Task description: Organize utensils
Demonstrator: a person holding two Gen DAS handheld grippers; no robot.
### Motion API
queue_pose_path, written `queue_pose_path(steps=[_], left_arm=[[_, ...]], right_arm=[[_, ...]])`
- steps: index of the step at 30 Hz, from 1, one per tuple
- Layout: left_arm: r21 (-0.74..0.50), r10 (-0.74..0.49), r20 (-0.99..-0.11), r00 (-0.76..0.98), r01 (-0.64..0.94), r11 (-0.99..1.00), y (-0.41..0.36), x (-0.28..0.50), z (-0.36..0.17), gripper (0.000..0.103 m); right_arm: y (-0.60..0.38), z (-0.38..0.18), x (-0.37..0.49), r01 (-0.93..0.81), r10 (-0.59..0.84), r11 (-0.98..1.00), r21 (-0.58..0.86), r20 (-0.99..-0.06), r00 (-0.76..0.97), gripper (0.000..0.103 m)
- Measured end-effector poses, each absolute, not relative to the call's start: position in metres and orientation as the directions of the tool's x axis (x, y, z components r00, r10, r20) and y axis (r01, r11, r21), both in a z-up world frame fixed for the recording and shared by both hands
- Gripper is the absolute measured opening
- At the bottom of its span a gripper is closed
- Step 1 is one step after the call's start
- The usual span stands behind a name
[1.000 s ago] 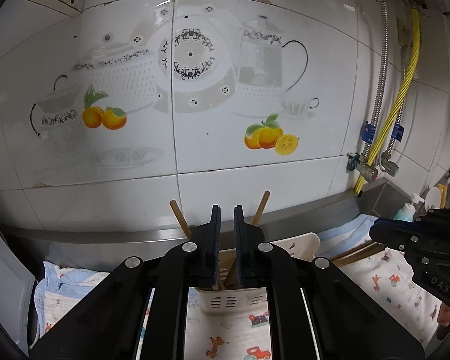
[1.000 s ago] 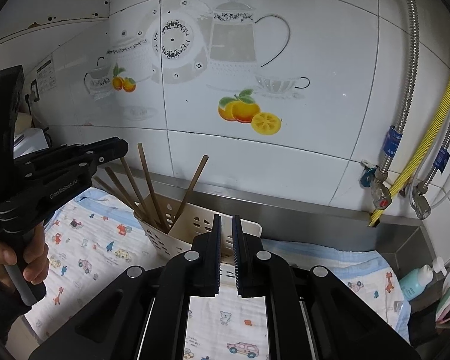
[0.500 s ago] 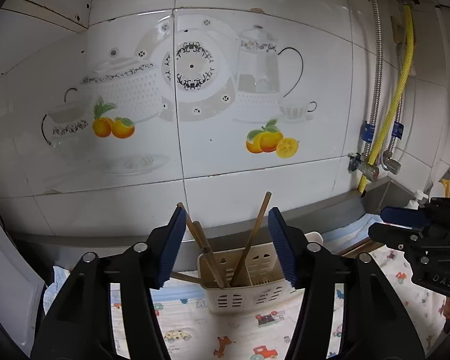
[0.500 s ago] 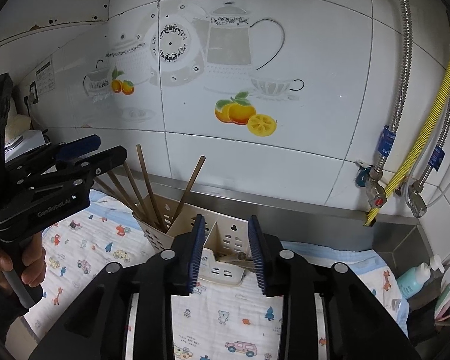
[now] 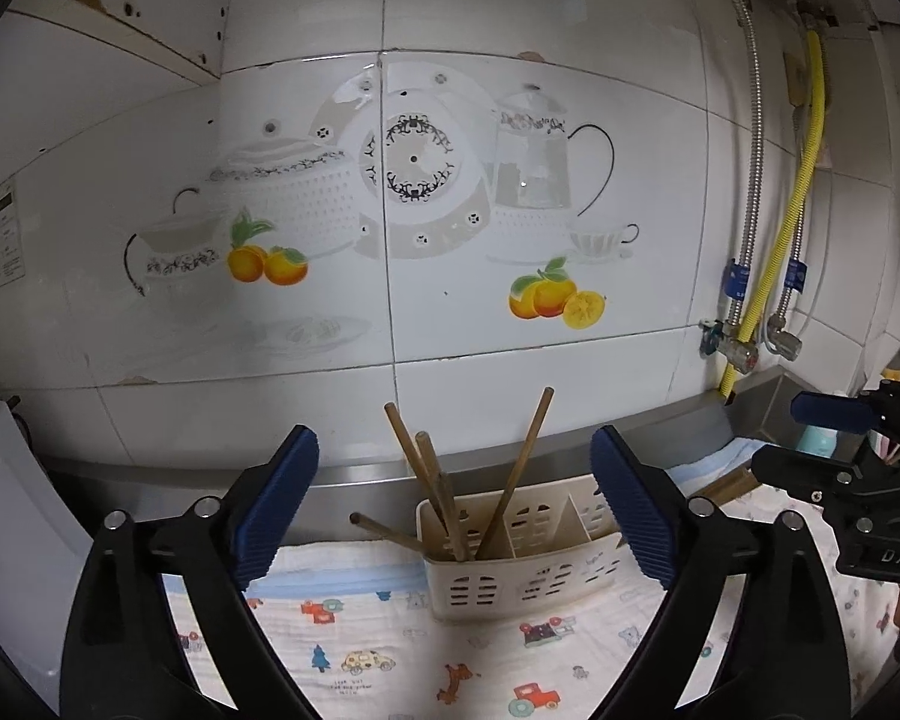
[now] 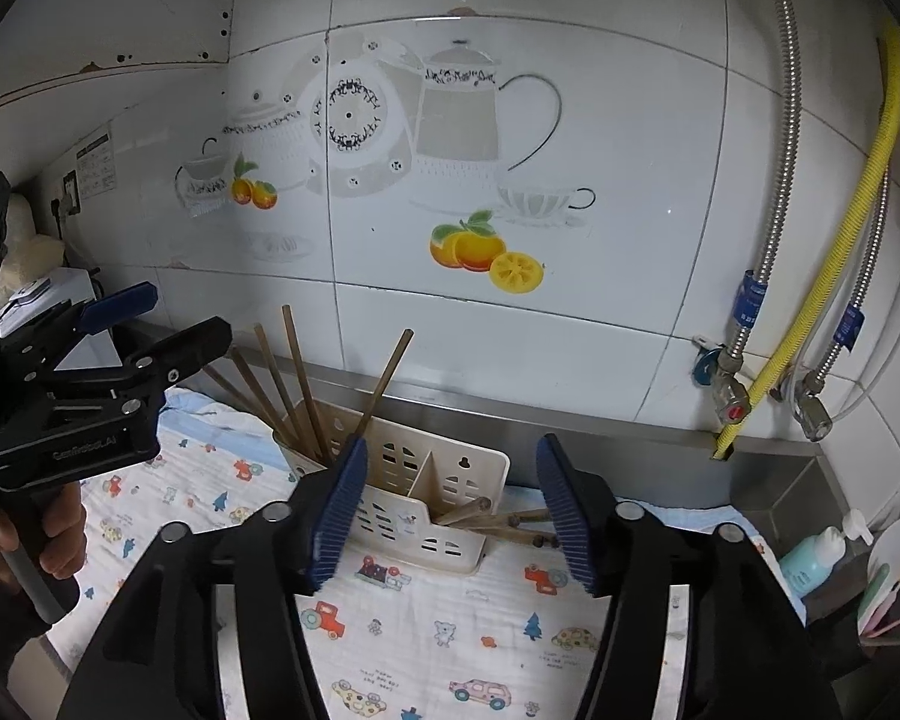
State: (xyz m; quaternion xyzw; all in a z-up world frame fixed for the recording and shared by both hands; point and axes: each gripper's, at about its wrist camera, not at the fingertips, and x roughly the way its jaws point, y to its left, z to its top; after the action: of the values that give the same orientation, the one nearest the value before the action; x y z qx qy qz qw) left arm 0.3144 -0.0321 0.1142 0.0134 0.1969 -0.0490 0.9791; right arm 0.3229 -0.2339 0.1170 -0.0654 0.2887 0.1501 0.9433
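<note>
A cloth (image 6: 426, 618) printed with small cars, trees and bears covers the counter, with a steel ledge (image 6: 570, 417) at its far edge under a white tiled wall (image 6: 630, 120) showing painted teapots and oranges. At the far right, a yellow hose (image 6: 858, 222) and two braided metal hoses drop to valves, and a teal bottle (image 6: 813, 558) stands in the right corner.

The cream plastic holder (image 6: 450, 480) sits on the cloth near the ledge, its long side running left to right, split into slotted compartments. Several wooden chopsticks (image 6: 297, 384) stand in its left compartment, their long axes upright but fanned: most lean left, one leans right. More utensils (image 6: 498, 519) lie nearly flat at the holder's right end, pointing right; from the right wrist view it is hard to tell whether they rest inside the low front part or partly on the cloth.

The left gripper (image 5: 453, 507) hangs left of the holder with its jaws spreading wide and nothing between the pads; the holder shows beyond the gap. The right gripper (image 6: 453, 510) is nearer the holder's right half, its jaws also parting, gripping nothing. A hand (image 6: 27, 534) holds the left gripper's handle.

Bare cloth lies in front of the holder, giving free room on the near side; the ledge and wall close off the far side.
</note>
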Motion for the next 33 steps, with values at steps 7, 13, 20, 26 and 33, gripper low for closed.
queue_pose_path(steps=[7, 13, 20, 26, 33], left_arm=[[0.024, -0.068, -0.377, 0.924, 0.083, 0.996, -0.027, 0.3, 0.117, 0.096], [0.014, -0.063, -0.378, 0.924, 0.074, 0.997, -0.019, 0.286, 0.118, 0.097], [0.018, -0.066, -0.377, 0.924, 0.078, 0.997, -0.015, 0.267, 0.115, 0.097], [0.005, -0.09, -0.389, 0.917, 0.1, 0.995, -0.014, 0.25, 0.108, 0.098], [0.004, -0.1, -0.393, 0.914, 0.111, 0.994, -0.009, 0.23, 0.102, 0.098]], right_arm=[[-0.234, 0.118, 0.309, -0.312, 0.235, 0.949, -0.045, -0.558, 0.796, 0.064], [-0.234, 0.118, 0.297, -0.305, 0.23, 0.951, -0.045, -0.553, 0.8, 0.07], [-0.235, 0.118, 0.28, -0.299, 0.236, 0.954, -0.027, -0.548, 0.802, 0.075], [-0.238, 0.114, 0.264, -0.286, 0.241, 0.958, 0.001, -0.546, 0.803, 0.079], [-0.241, 0.104, 0.246, -0.267, 0.223, 0.964, -0.001, -0.547, 0.807, 0.082]])
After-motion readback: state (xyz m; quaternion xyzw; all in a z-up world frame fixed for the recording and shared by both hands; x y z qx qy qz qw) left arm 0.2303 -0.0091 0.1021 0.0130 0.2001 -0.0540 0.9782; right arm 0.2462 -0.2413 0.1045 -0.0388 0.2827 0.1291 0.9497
